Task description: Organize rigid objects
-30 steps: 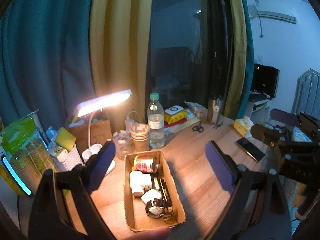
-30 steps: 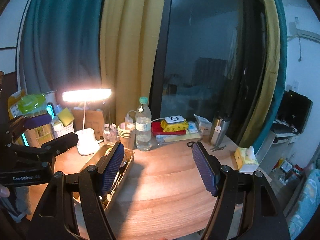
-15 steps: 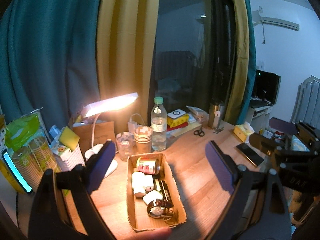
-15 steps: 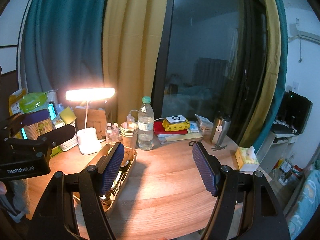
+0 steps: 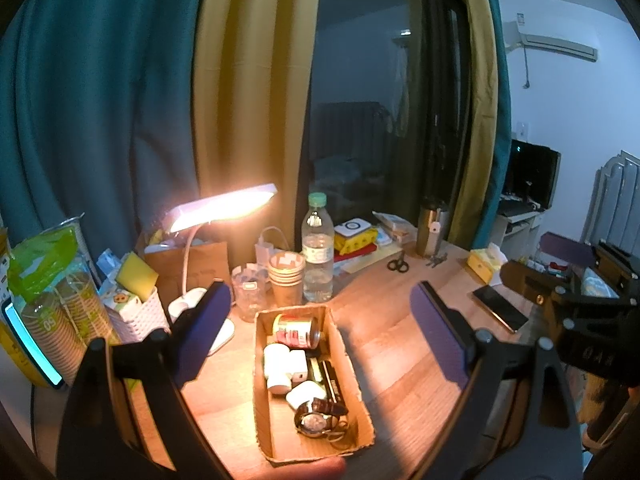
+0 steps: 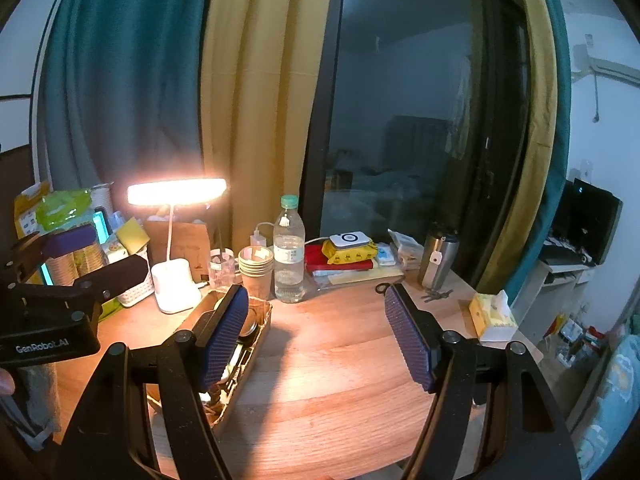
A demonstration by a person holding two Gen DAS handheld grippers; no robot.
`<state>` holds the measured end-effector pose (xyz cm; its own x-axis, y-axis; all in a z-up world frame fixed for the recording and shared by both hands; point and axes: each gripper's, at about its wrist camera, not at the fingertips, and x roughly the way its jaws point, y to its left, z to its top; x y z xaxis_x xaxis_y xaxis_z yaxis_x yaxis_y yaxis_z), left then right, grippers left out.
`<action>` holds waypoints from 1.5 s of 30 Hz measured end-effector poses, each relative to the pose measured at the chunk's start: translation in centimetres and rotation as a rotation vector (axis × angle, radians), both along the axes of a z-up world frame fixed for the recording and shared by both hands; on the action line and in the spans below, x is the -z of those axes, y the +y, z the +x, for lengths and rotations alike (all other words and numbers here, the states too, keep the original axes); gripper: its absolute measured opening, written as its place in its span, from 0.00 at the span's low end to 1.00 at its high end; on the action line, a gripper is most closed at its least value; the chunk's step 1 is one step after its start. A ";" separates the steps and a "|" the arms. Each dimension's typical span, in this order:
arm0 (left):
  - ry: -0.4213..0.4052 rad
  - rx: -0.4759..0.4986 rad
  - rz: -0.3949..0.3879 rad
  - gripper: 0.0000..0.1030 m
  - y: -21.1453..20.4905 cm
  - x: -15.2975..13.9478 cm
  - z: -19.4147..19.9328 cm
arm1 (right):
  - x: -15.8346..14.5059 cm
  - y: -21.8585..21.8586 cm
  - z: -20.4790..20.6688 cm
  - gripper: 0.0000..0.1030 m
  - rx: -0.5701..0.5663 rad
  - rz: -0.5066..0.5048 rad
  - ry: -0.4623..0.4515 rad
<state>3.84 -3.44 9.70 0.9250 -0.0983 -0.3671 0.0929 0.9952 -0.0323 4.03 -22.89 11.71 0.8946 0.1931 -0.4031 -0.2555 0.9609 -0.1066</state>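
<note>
Cardboard box (image 5: 310,384) sits on the desk (image 5: 400,344), crammed with a can (image 5: 295,331), white bottles (image 5: 276,362) and a watch (image 5: 316,420); left gripper (image 5: 320,332) and right gripper (image 6: 316,338) hover spread and empty. Risk: a careless reach could topple the nearby water bottle (image 5: 318,248).

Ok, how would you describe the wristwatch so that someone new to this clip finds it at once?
Start at the open brown cardboard box on the wooden desk, in front of the lit white desk lamp. At the box's near end lies the round-faced wristwatch with a dark brown strap. Its neighbours are white containers and a red-labelled can; only it has a dial.
</note>
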 end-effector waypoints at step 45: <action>0.001 0.015 0.011 0.89 -0.6 0.0 -0.4 | 0.3 -0.8 -0.8 0.72 0.015 -0.008 0.001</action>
